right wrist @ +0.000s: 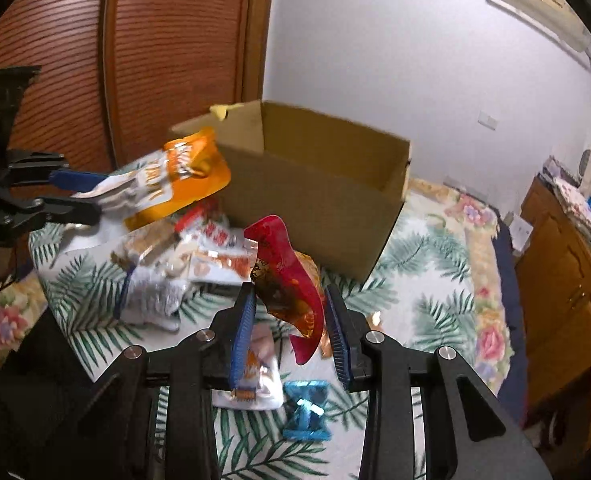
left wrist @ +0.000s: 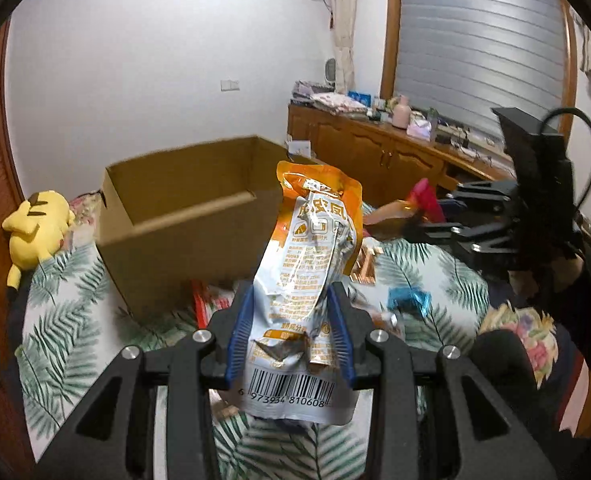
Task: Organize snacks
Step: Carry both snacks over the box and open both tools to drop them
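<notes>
My left gripper is clamped on an orange pack, its blue pads pressing the silver lower half just above the barcode, so the pack stands up between the fingers with its orange top tilted toward the box. My right gripper grips a red pack the same way; the pack hangs crumpled between the pads, off the bedspread. From the right wrist camera I see the left gripper at the left edge, holding the orange pack in the air in front of the box's near left corner. The open cardboard box sits on the leaf-print bedspread, and I cannot see its floor. More snacks lie loose on the bedspread in front of it: a heap of white and red packs, a white and orange one under my right fingers, and a small blue pack just beside that. A yellow plush lies left of the box, near the headboard.
</notes>
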Demonstrator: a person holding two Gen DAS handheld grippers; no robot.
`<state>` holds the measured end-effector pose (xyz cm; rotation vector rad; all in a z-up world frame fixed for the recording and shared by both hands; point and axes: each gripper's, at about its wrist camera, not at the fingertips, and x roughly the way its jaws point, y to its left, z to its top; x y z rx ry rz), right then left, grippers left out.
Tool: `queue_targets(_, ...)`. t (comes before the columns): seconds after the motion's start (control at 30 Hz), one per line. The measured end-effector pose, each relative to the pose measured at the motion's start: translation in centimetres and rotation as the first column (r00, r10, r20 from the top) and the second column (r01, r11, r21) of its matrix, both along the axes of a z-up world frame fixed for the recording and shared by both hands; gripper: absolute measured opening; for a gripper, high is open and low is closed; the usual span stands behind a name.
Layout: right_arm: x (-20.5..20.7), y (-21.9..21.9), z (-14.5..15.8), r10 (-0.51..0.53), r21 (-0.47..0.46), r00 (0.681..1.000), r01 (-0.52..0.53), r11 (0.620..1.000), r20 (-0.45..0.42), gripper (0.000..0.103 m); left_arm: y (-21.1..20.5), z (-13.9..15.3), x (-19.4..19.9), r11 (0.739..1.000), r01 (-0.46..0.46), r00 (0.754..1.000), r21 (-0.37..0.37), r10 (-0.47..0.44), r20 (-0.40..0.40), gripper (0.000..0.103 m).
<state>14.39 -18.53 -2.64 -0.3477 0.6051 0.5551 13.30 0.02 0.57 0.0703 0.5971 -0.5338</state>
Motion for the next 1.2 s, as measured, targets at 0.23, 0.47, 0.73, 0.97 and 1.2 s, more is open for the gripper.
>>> queue_targets(0.23,2.0,0.0,3.7,-0.007,0.029,0.998,0.005,1.0,0.062,0.034,0.5,2.7,3.9,0.999,-0.032,0.998,-0.024,0.033,0.048,0.035)
queue_targets(0.47,5.1,0.9,5.0,-0.008,0.029,0.995,0.005,1.0,0.097,0.034,0.9,3.5,8.2,0.997,-0.069,0.996,-0.032,0.071,0.06,0.035)
queue_targets(0.73,9.4,2.8,3.5,-0.002,0.012,0.997,0.001,1.0,0.076,0.034,1.4,1.8,13.3,0.994,-0.112,0.993,-0.01,0.112,0.043,0.035)
queue_targets(0.97,12.4,4.1,1.5,-0.011,-0.002,0.999,0.011,1.0,0.041,0.034,1.5,0.6,16.2,0.992,-0.128,0.992,-0.001,0.128,0.02,0.036)
queue_targets(1.2,14.9,5.0,0.3,-0.028,-0.009,1.0,0.028,1.0,0.006,0.034,1.8,0.1,18.2,0.988,-0.155,0.988,0.011,0.155,0.008,0.036)
